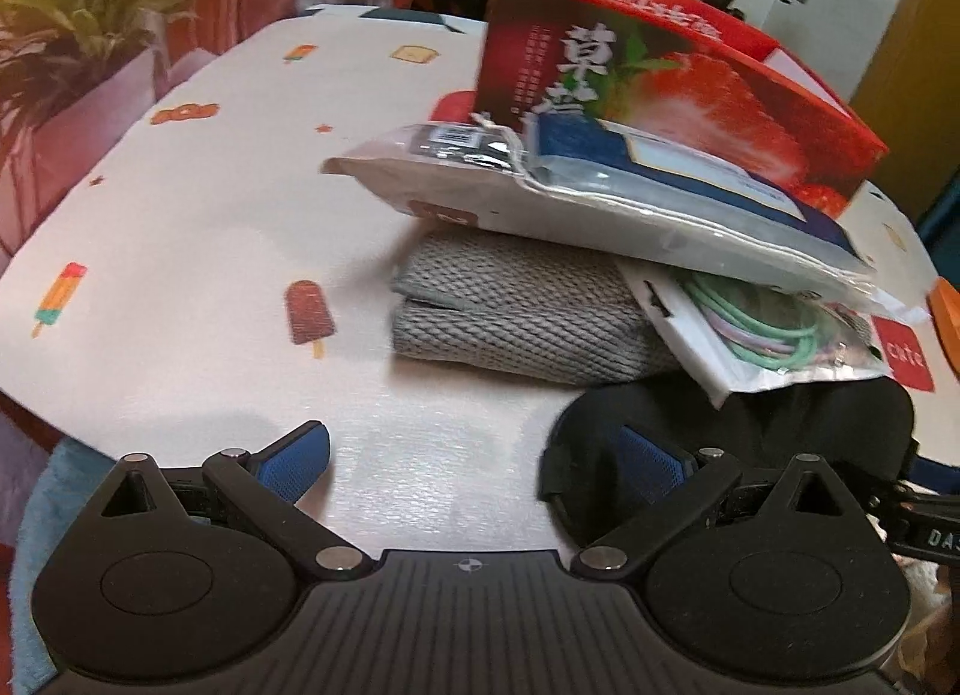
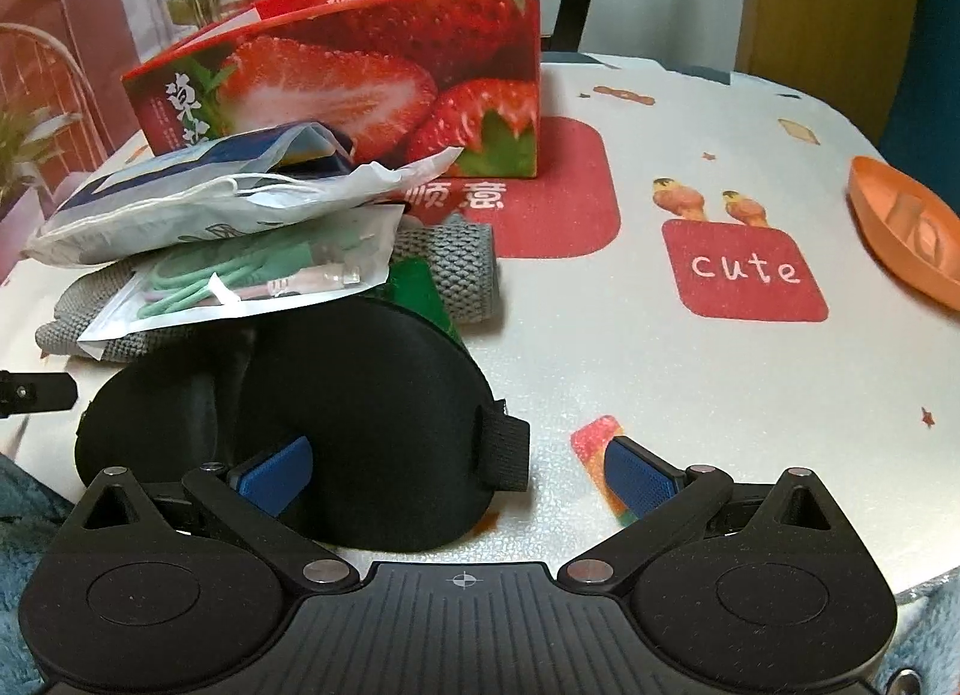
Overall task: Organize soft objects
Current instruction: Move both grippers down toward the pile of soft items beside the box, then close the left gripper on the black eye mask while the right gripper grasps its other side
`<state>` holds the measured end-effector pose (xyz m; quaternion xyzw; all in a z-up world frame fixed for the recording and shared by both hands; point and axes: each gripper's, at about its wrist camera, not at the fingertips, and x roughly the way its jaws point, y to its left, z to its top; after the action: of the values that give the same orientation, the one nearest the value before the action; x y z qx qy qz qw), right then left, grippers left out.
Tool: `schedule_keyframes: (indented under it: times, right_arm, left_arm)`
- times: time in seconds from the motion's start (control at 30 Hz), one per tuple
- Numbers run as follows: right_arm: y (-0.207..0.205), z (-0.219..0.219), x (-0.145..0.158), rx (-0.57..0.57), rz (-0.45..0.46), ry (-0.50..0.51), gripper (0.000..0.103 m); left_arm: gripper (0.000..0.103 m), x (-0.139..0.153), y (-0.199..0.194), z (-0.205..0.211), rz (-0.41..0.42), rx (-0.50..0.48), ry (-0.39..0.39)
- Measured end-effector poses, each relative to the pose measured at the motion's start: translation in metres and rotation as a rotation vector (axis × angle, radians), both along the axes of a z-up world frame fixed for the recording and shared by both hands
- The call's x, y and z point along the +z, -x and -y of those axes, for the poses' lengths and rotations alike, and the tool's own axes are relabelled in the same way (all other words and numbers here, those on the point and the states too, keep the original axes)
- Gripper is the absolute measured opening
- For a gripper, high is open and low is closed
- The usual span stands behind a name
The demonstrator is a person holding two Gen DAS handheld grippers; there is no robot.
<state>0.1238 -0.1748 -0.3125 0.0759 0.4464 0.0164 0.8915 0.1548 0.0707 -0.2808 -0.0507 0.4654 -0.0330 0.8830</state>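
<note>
A black padded eye mask (image 2: 336,407) lies on the table near the front edge. My right gripper (image 2: 459,479) is open, with the mask's strap end between its blue fingers (image 2: 639,482). My left gripper (image 1: 474,461) is also open, and its right finger sits at the eye mask's (image 1: 750,431) other end. Behind the mask a folded grey knitted cloth (image 1: 510,317) carries a clear packet of coloured hair ties (image 1: 768,329) and a white and blue packet (image 1: 600,197). A red strawberry box (image 2: 372,83) stands open-topped behind the pile.
The table (image 2: 690,395) has a white cloth with printed ice lollies and red patches. An orange dish (image 2: 906,227) sits at the right edge. A potted plant (image 1: 78,23) stands past the left side. Blue fabric lies below the front edge.
</note>
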Motion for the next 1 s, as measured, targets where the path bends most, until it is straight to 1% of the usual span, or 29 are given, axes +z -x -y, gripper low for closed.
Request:
schedule_keyframes:
  times: [0.07, 0.17, 0.23, 0.37, 0.47, 0.5, 0.53, 0.57, 0.6, 0.63, 0.73, 0.83, 1.0]
  right_arm:
    - [0.0, -0.001, 0.001, 0.003, 0.001, 0.004, 0.103]
    - [0.0, 0.0, 0.001, 0.004, 0.0, 0.0, 0.103]
    - [0.0, 0.001, 0.0, 0.004, 0.0, -0.003, 0.103]
    - [0.0, -0.001, 0.0, 0.006, 0.004, 0.005, 0.103]
    - [0.001, -0.002, 0.001, 0.011, 0.008, 0.009, 0.103]
    - [0.001, -0.002, 0.001, 0.013, 0.009, 0.01, 0.103]
    - [0.002, -0.002, 0.001, 0.015, 0.012, 0.012, 0.103]
    - [0.003, -0.002, 0.002, 0.018, 0.014, 0.012, 0.103]
    - [0.004, -0.003, 0.003, 0.019, 0.018, 0.013, 0.103]
    - [0.005, -0.003, 0.004, 0.023, 0.023, 0.015, 0.102]
    - [0.007, -0.007, 0.006, 0.045, 0.034, 0.019, 0.102]
    - [0.007, -0.009, 0.006, 0.066, 0.031, 0.013, 0.096]
    - [0.007, -0.009, 0.003, 0.089, 0.02, -0.021, 0.091]
  left_arm:
    - [0.099, -0.001, 0.0, 0.004, 0.001, -0.026, 0.012]
    - [0.094, -0.007, -0.002, 0.01, -0.027, -0.089, 0.049]
    - [0.094, -0.009, -0.002, 0.012, -0.036, -0.107, 0.061]
    - [0.092, -0.01, -0.001, 0.013, -0.029, -0.121, 0.079]
    - [0.092, -0.013, -0.003, 0.016, -0.041, -0.156, 0.089]
    - [0.092, -0.014, -0.003, 0.017, -0.032, -0.161, 0.086]
    - [0.09, -0.014, -0.003, 0.017, -0.032, -0.169, 0.094]
    - [0.081, -0.014, -0.003, 0.017, -0.03, -0.177, 0.104]
    - [0.078, -0.014, -0.003, 0.019, -0.027, -0.186, 0.112]
    - [0.077, -0.014, -0.003, 0.02, -0.027, -0.205, 0.123]
    - [0.076, -0.015, -0.002, 0.028, -0.031, -0.255, 0.123]
    - [0.069, -0.015, -0.001, 0.038, -0.03, -0.292, 0.107]
    - [0.069, -0.019, -0.003, 0.04, -0.026, -0.304, 0.135]
